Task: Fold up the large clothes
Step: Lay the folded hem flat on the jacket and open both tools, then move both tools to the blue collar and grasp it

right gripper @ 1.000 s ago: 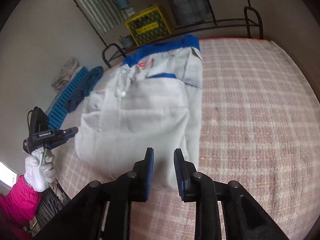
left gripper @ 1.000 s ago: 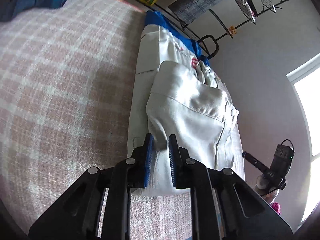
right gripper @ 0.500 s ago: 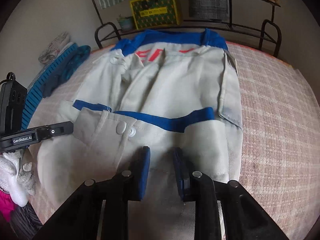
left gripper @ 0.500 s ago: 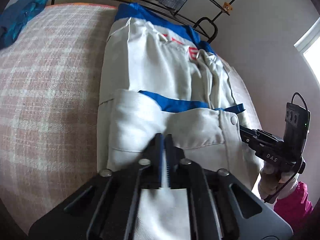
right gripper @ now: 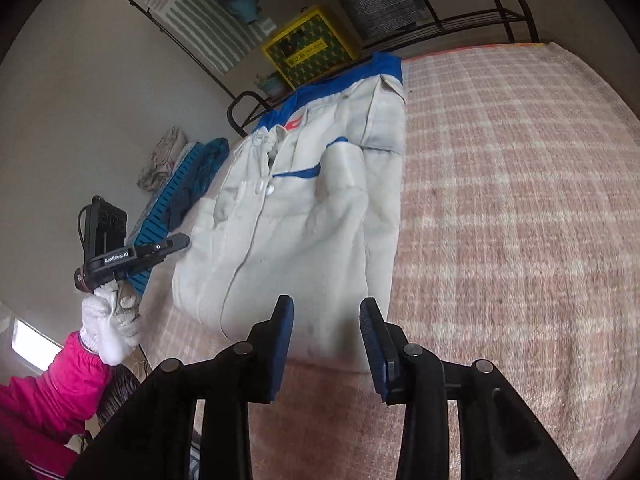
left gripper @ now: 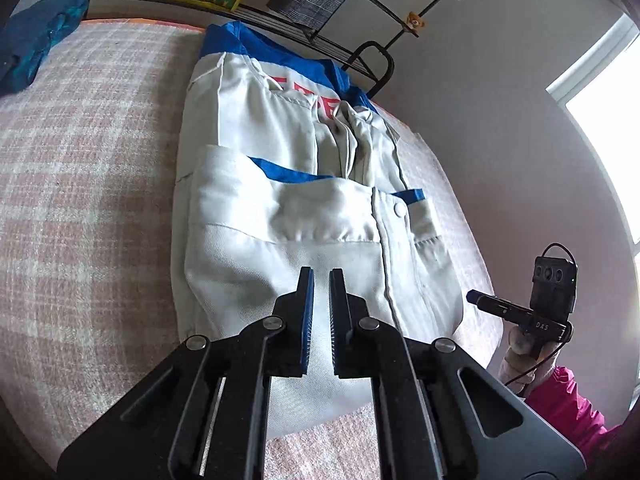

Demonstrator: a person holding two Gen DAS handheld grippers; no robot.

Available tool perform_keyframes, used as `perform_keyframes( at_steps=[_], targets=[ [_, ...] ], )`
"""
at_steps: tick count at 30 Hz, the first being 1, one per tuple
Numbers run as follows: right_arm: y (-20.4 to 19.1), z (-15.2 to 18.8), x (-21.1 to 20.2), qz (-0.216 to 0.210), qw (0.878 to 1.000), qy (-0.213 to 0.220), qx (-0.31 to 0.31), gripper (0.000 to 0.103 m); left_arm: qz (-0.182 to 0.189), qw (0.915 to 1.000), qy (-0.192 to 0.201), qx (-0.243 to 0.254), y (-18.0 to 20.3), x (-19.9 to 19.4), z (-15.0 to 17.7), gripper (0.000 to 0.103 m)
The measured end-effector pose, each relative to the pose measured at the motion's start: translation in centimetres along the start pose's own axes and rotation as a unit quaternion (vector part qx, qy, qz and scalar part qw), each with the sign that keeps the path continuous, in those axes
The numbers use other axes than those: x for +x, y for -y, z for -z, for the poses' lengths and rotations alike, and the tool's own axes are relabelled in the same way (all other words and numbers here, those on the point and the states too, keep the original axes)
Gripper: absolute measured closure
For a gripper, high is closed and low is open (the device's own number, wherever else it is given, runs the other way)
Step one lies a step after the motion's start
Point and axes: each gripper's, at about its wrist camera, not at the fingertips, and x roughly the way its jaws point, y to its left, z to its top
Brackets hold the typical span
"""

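A white work jacket (left gripper: 280, 208) with blue trim and red lettering lies on the plaid bed (left gripper: 80, 200), its near part folded up over the body. My left gripper (left gripper: 322, 276) hovers over the near fold with only a thin slit between its blue pads and no cloth drawn up between them. It shows in the right wrist view as the left gripper (right gripper: 176, 244), beside the jacket (right gripper: 304, 232). My right gripper (right gripper: 326, 308) hangs above the jacket's near edge, jaws opening, nothing between them. It also shows as the right gripper (left gripper: 480, 298).
A black metal rack (left gripper: 360, 52) with a yellow crate (right gripper: 312, 48) and hanging clothes stands behind the bed (right gripper: 520, 200). A teal garment (left gripper: 36, 52) lies at the far left corner. A gloved hand (right gripper: 108, 320) in a pink sleeve holds the left gripper. A window (left gripper: 600, 120) is at the right.
Half a second ago both grippers held the near part of the jacket raised. It now lies flat in a fold; both grippers have drawn back and the right jaws stand wider.
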Motion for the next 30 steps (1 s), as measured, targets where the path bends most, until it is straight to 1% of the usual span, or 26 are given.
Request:
perform_keyframes(
  at_steps=[3, 6, 7, 9, 10, 11, 13, 14, 16, 18, 19, 20, 22, 23, 26, 28, 29, 30],
  targets=[
    [-0.2, 0.9, 1.5, 0.012, 1.0, -0.016, -0.02, 0.059, -0.005, 0.9996, -0.024, -0.01, 0.0, 1.6, 0.6, 0.099],
    [-0.6, 1.3, 2.8, 0.021, 0.998, -0.028, -0.051, 0.058, -0.019, 0.9991, -0.032, -0.022, -0.8, 2.9, 0.8, 0.099],
    [-0.7, 1.3, 3.0, 0.025, 0.998, -0.031, -0.056, 0.061, -0.019, 0.999, -0.032, -0.027, -1.0, 3.1, 0.8, 0.099],
    [-0.5, 1.3, 2.9, 0.026, 0.998, -0.029, -0.048, 0.078, -0.02, 0.9988, -0.03, -0.032, -1.2, 3.4, 0.6, 0.099],
    [-0.6, 1.4, 2.5, 0.031, 0.998, -0.023, -0.046, 0.087, -0.022, 0.9987, -0.03, -0.036, -1.5, 3.6, 0.6, 0.099],
    [-0.7, 1.7, 1.8, 0.04, 0.998, -0.011, -0.046, 0.095, -0.026, 0.9984, -0.028, -0.04, -1.7, 3.8, 0.6, 0.1],
    [-0.2, 2.5, 1.6, 0.058, 0.998, -0.011, -0.026, 0.1, -0.019, 0.998, -0.027, -0.053, -2.2, 4.1, 0.6, 0.1],
    [-0.1, 2.9, 1.8, 0.068, 0.997, -0.017, -0.024, 0.1, -0.017, 0.9979, -0.026, -0.057, -2.3, 4.2, 0.5, 0.1],
    [-0.4, 3.0, 1.3, 0.07, 0.997, -0.017, -0.026, 0.1, -0.02, 0.998, -0.025, -0.054, -2.0, 4.1, 0.0, 0.1],
    [-1.1, 2.7, 0.2, 0.074, 0.997, -0.008, -0.036, 0.098, -0.024, 0.9986, -0.012, -0.046, -1.7, 2.8, -0.3, 0.1],
    [-1.5, 2.3, -0.5, 0.082, 0.996, 0.002, -0.04, 0.094, -0.028, 0.9989, -0.001, -0.039, -1.4, 1.8, -0.4, 0.1],
    [-1.9, 1.9, -1.1, 0.082, 0.996, 0.014, -0.045, 0.088, -0.037, 0.9988, 0.012, -0.031, -1.1, 0.7, -0.4, 0.1],
    [-3.3, 0.9, -1.7, 0.074, 0.995, 0.032, -0.065, 0.079, -0.045, 0.9982, 0.032, -0.023, -1.2, -1.2, -0.2, 0.1],
    [-4.2, 0.3, -1.7, 0.073, 0.993, 0.044, -0.077, 0.079, -0.048, 0.998, 0.038, -0.019, -1.2, -1.9, 0.0, 0.1],
    [-6.7, -1.8, -0.4, 0.053, 0.99, 0.071, -0.109, 0.073, -0.066, 0.997, 0.038, -0.008, -1.4, -2.3, 0.4, 0.1],
    [-7.9, -3.3, 1.8, 0.06, 0.988, 0.071, -0.122, 0.073, -0.082, 0.9958, 0.039, -0.012, -1.7, -1.8, 0.2, 0.1],
    [-8.1, -4.1, 3.1, 0.063, 0.988, 0.065, -0.125, 0.073, -0.087, 0.9951, 0.041, -0.021, -2.0, -1.5, 0.0, 0.1],
    [-8.0, -4.7, 4.5, 0.076, 0.988, 0.059, -0.123, 0.073, -0.096, 0.9939, 0.044, -0.033, -2.4, -1.1, -0.2, 0.1]
  ],
)
